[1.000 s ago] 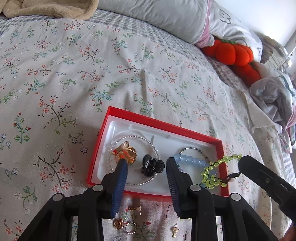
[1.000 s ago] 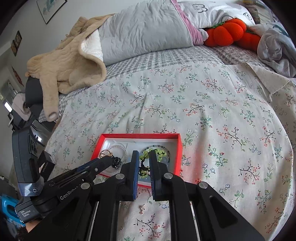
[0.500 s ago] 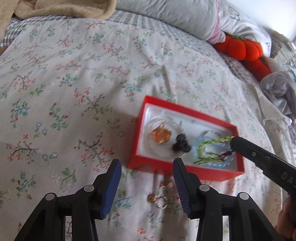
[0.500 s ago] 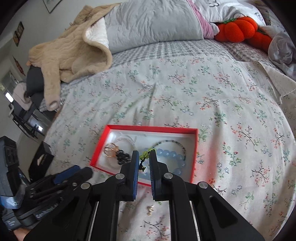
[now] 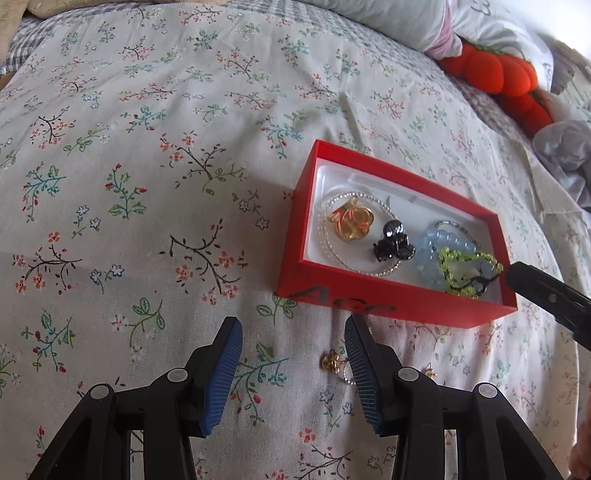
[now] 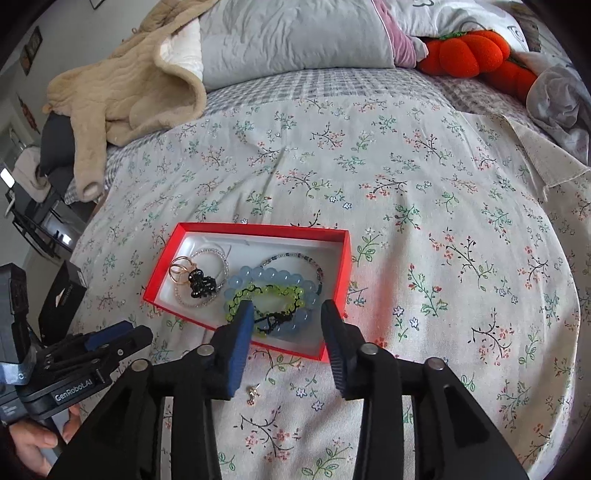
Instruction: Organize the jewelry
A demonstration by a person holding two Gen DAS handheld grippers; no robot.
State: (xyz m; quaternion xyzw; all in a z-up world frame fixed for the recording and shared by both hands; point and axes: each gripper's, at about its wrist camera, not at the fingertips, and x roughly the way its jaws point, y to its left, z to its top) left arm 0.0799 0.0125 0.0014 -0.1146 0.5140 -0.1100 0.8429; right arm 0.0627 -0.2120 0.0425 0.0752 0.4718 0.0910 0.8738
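Observation:
A red box (image 5: 369,299) (image 6: 258,230) lies on the flowered bedsheet. It holds gold rings (image 5: 349,219), a black clip (image 5: 393,242), a blue bead bracelet (image 5: 430,251) and a green bead bracelet (image 6: 266,295). The green one rests on the blue beads. My right gripper (image 6: 287,308) hovers over the box's near corner. Its jaws are opening and the green bracelet's black cord lies loose below them. My left gripper (image 5: 293,321) stands open over the sheet in front of the box. A small gold earring and ring (image 5: 332,363) lie by its right finger.
Another small earring (image 6: 254,393) lies on the sheet below the right gripper. Grey pillows (image 6: 295,33), an orange pumpkin plush (image 6: 469,53), a beige blanket (image 6: 122,85) and crumpled clothes (image 6: 557,96) lie at the bed's far side. A black box (image 6: 62,291) stands beyond the left edge.
The right gripper's jaws have spread and let go of the green bracelet, which now lies in the box. The left gripper has drawn back off the box and widened over the loose pieces.

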